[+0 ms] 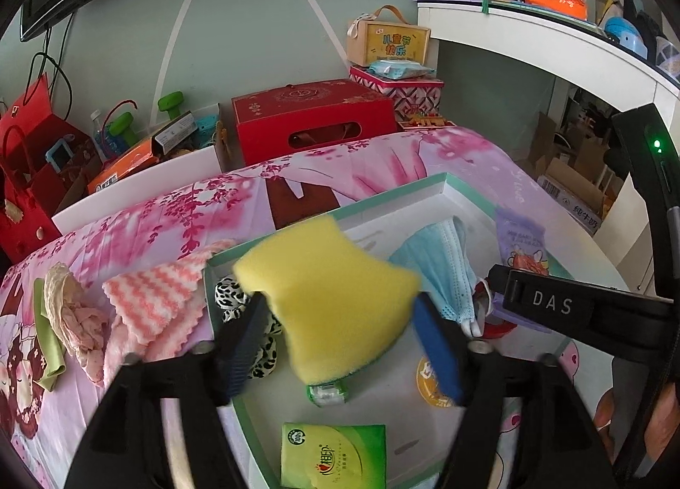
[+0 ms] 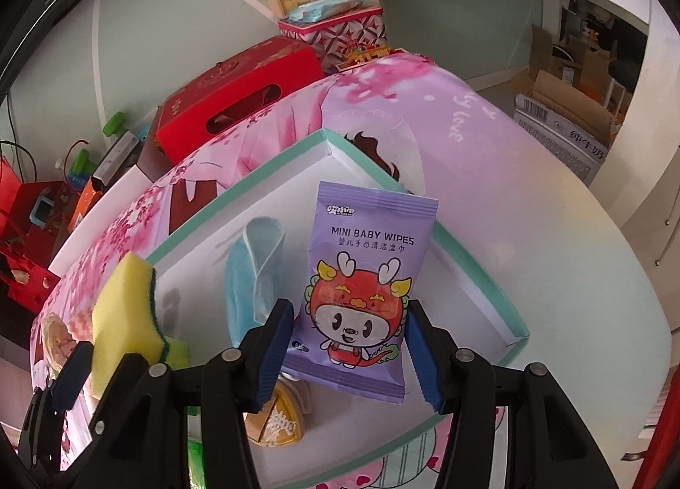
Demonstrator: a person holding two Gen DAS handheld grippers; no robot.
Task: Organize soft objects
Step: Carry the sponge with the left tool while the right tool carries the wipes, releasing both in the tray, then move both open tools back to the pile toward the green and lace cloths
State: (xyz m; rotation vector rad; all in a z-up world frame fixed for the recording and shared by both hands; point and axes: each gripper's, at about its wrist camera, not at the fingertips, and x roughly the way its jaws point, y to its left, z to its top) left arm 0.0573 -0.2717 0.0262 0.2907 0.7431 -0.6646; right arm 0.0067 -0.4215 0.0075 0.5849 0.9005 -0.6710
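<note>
- Left tongs [image 1: 338, 319] parted around yellow sponge [image 1: 327, 293], grip doubtful.
- Right tongs [image 2: 348, 344] clamped on wipes pack [image 2: 365, 285].
- Sponge light, squashy; pack slippery, best held mid-body.

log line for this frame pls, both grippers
left gripper: yellow sponge between fingers, over box | right gripper: grips baby wipes pack over box | pink cloth: outside box
</note>
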